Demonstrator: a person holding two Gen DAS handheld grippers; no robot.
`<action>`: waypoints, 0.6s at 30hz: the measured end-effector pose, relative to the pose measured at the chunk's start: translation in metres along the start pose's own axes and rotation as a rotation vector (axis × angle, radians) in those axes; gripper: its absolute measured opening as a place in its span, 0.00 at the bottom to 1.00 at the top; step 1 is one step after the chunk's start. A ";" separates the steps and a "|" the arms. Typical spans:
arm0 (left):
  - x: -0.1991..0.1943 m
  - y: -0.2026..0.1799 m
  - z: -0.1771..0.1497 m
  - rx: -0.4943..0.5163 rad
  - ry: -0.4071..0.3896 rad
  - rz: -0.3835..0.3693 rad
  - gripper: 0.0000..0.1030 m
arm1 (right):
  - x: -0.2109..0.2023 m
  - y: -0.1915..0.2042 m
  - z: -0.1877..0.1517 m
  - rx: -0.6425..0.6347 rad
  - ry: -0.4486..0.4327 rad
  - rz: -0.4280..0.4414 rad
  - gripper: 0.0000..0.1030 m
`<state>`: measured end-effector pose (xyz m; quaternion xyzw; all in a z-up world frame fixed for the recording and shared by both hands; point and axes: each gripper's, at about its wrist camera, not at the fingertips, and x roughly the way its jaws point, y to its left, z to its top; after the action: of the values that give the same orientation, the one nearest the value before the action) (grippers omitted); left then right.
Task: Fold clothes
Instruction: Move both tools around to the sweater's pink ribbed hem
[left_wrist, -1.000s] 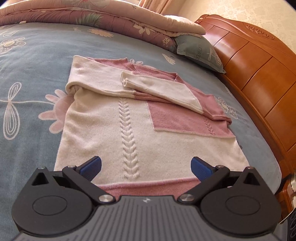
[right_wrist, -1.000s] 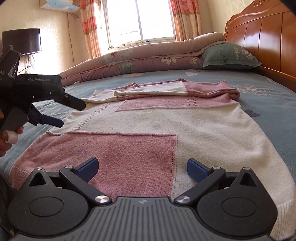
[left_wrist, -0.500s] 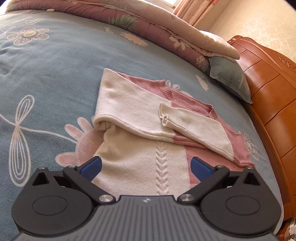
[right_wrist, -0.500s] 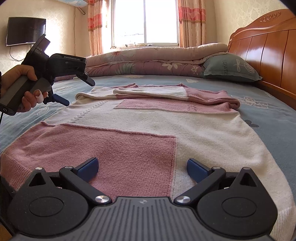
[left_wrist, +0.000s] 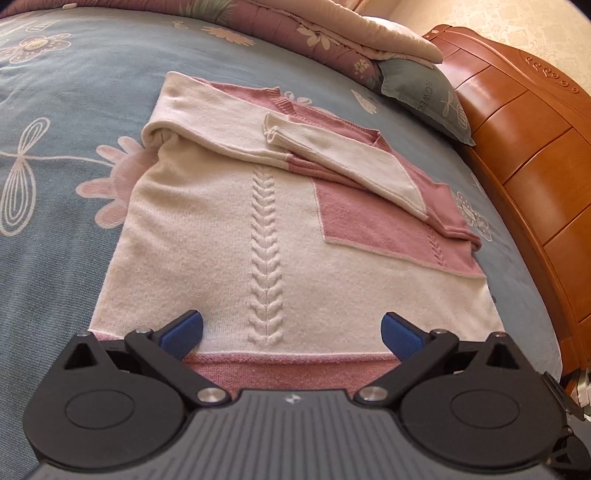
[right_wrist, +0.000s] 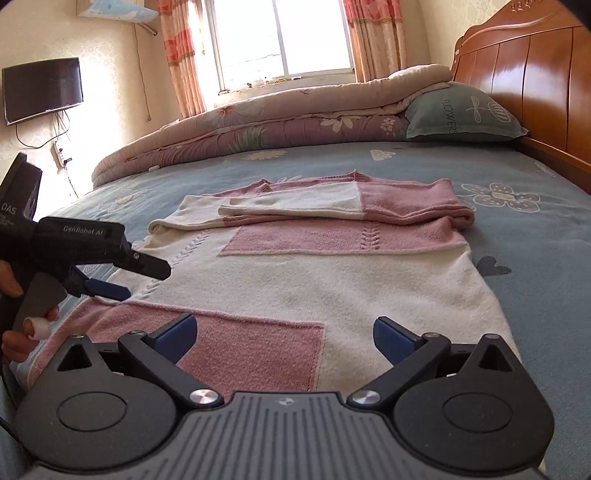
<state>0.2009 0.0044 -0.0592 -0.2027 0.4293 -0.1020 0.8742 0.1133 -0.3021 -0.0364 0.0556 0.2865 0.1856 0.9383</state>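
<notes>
**Both grippers poised at the hem of a half-folded sweater**

A pink and cream knitted sweater (left_wrist: 266, 236) lies flat on a blue flowered bedsheet (left_wrist: 55, 221), both sleeves already folded across its chest. Its pink bottom hem (left_wrist: 288, 363) is the edge nearest the cameras.

What has changed: half a second ago the left gripper (left_wrist: 291, 332) was pointed further up the sweater, over the folded sleeves. It has now pulled back, so the hem band sits just in front of its blue fingertips (left_wrist: 183, 332). Its jaws stand wide apart and hold nothing. The right gripper (right_wrist: 284, 336) has barely shifted – it hovers over the hem's pink corner patch, jaws also wide and empty. In the right view the left gripper appears from the side, held in a hand (right_wrist: 22, 332) and lowered close to the sweater's left edge.

Judging by this, the sleeve folds are done and both tools are lining up to take the hem – probably to fold the body upward.

Hard to tell: each gripper's body covers the hem's nearest edge, so whether the fingertips touch the cloth cannot be seen. The person is cut off beyond the one hand. A wooden headboard (right_wrist: 517, 81), a pillow (right_wrist: 461, 114) and a rolled quilt (right_wrist: 258, 129) lie beyond.
</notes>
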 end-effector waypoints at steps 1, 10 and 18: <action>0.000 0.001 0.000 -0.009 -0.003 0.000 0.99 | 0.004 -0.007 0.008 0.019 0.006 0.008 1.00; 0.000 0.001 -0.003 0.001 -0.021 0.013 0.99 | 0.047 -0.088 0.024 0.164 0.111 -0.116 1.00; 0.002 -0.001 -0.004 0.021 -0.023 0.022 0.99 | 0.035 -0.095 0.056 0.166 0.042 -0.085 1.00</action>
<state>0.1993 0.0016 -0.0624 -0.1897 0.4202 -0.0947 0.8823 0.2018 -0.3767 -0.0277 0.1172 0.3225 0.1224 0.9313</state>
